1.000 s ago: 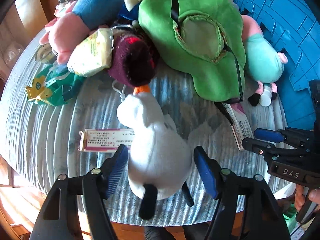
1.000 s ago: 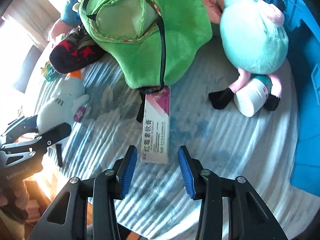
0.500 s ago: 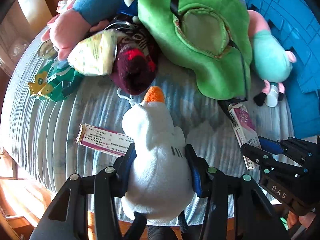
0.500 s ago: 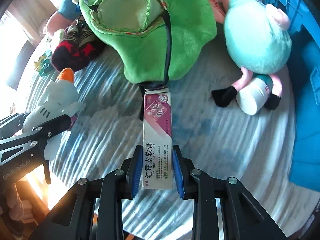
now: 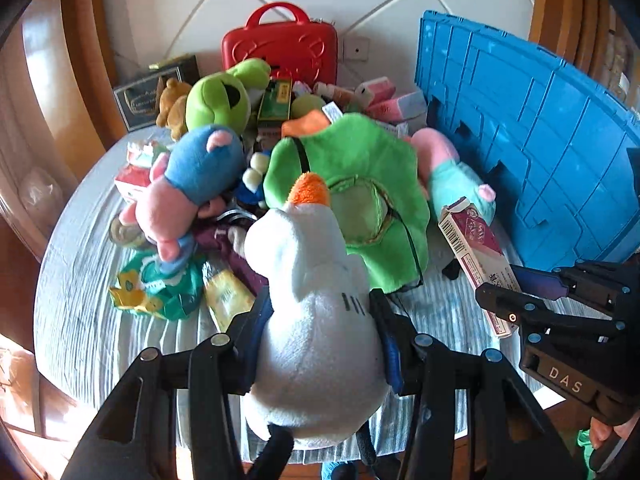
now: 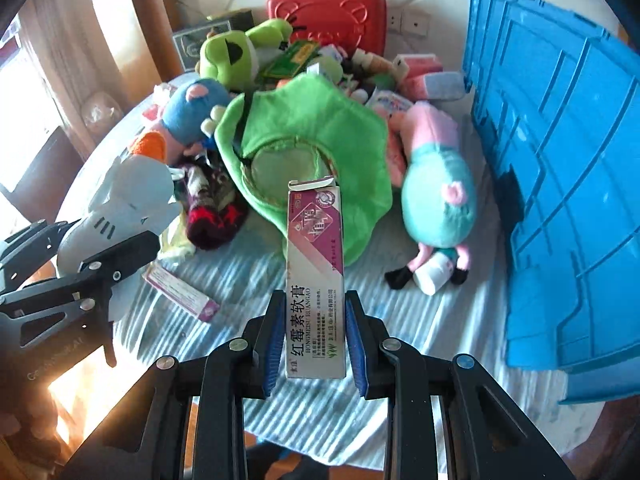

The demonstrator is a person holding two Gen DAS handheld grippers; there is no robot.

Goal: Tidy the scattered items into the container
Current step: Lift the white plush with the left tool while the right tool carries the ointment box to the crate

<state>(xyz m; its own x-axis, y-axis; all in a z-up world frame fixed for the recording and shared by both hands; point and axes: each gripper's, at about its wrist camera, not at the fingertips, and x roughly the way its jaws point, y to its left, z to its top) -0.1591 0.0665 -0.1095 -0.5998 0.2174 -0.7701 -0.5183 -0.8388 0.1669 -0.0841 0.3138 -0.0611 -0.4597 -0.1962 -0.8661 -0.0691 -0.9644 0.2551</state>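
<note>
My left gripper [image 5: 324, 328] is shut on a white plush goose [image 5: 316, 316] with an orange beak, held off the round table [image 5: 76, 312]. The goose also shows at the left of the right wrist view [image 6: 124, 204]. My right gripper [image 6: 314, 336] is shut on a long pink-and-white ointment box [image 6: 316, 276], lifted above the cloth; the same box [image 5: 476, 264] appears at the right of the left wrist view. The blue crate [image 6: 560, 184] stands at the right edge of the table, also seen in the left wrist view [image 5: 532, 152].
A heap fills the far table: a green plush hat [image 6: 308, 140], a pig plush in teal [image 6: 436, 188], a blue-and-pink plush [image 5: 188, 192], a green frog [image 5: 224, 100], a dark sock [image 6: 212, 216], snack bags [image 5: 160, 288]. A second ointment box [image 6: 180, 288] lies on the cloth. A red case [image 5: 284, 48] stands behind.
Both grippers closed, the left on the goose and the right on the ointment box, then rose from the table with them. The views tilted up, showing the wall and red case.
</note>
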